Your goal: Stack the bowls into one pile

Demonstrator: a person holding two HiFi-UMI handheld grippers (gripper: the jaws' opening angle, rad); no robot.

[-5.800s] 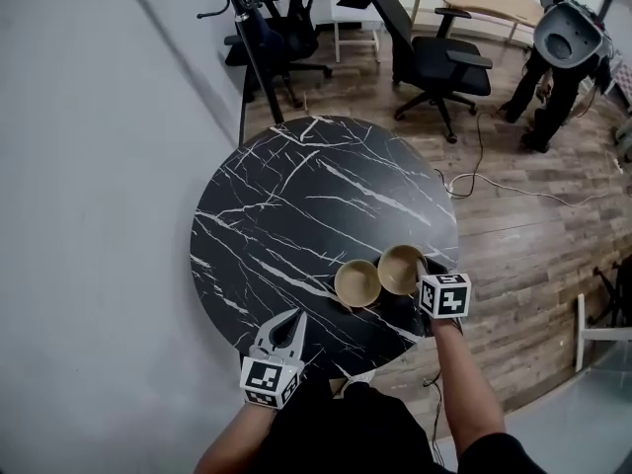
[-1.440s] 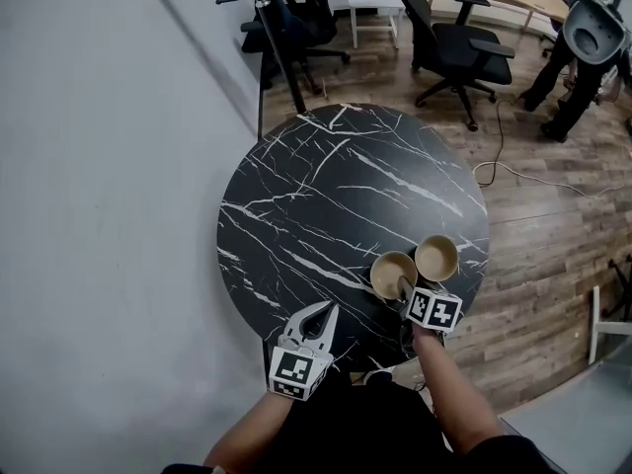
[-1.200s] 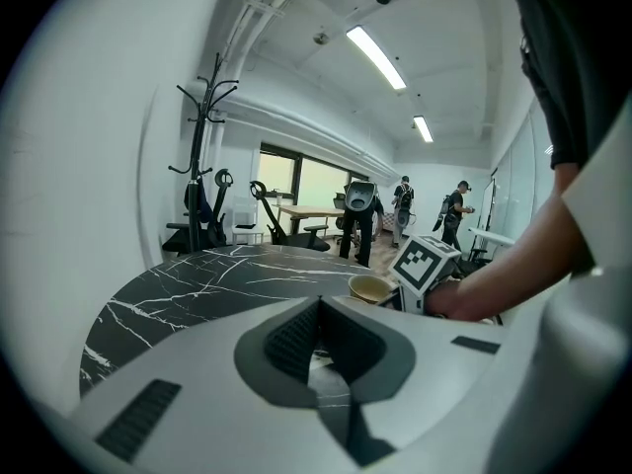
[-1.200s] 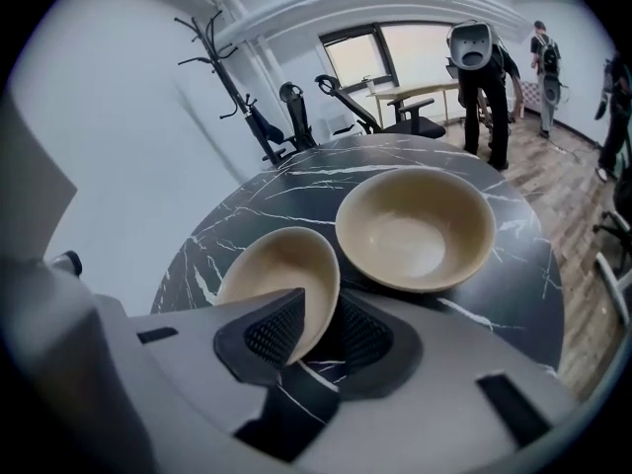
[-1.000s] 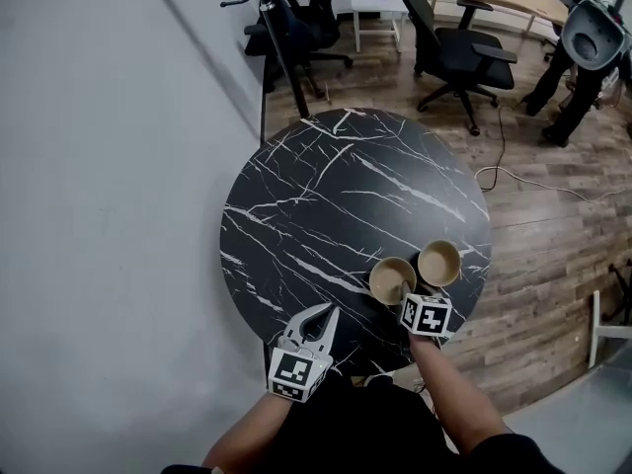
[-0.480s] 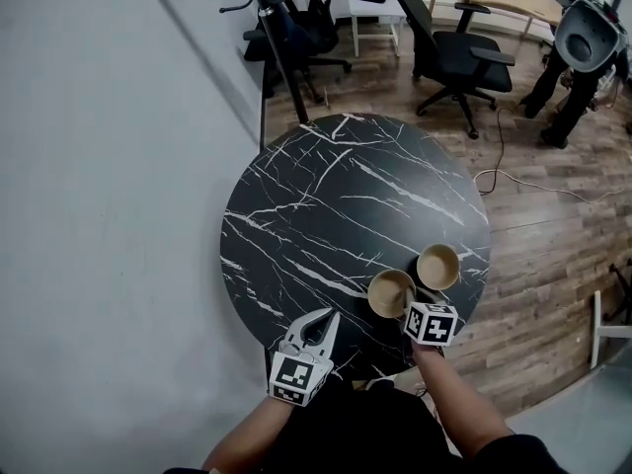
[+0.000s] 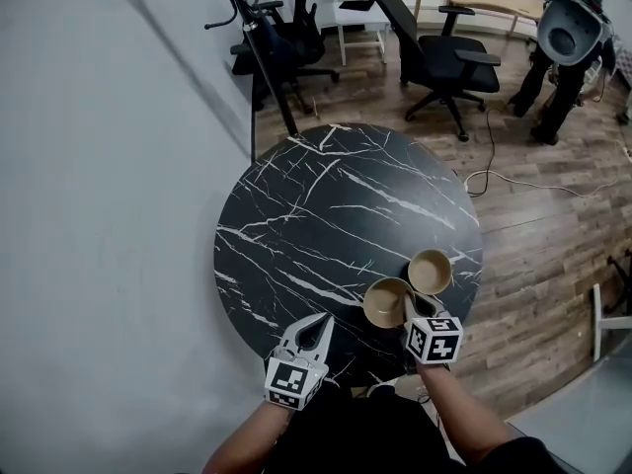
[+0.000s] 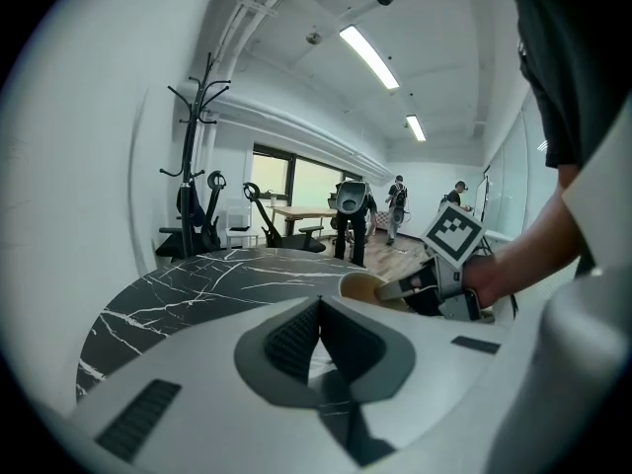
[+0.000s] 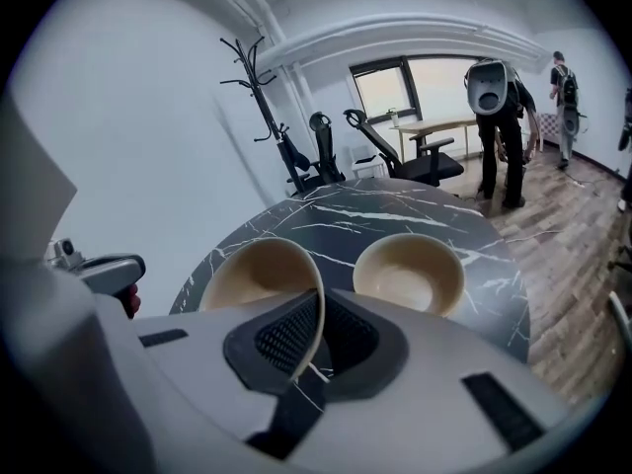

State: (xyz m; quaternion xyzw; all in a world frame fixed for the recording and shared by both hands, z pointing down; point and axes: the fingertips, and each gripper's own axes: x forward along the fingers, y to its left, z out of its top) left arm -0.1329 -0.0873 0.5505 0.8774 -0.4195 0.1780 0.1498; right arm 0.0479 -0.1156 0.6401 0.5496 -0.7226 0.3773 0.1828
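- Head view: found round black marble surface carrying two beige bowls near its right-hand edge, just beside each other, not stacked.
- Right gripper view: found right claw clenched on near rim of nearer bowl, thin rim pinched between the jaws; noted bowl tilted, held side raised.
- Confirmed same grasp from above: right claw at near rim of nearer bowl.
- Recorded farther bowl upright on surface, mouth up, empty, untouched by either claw.
- Left gripper view: found left claw clenched, nothing between jaws; placed at near edge of surface, left of nearer bowl, no contact.
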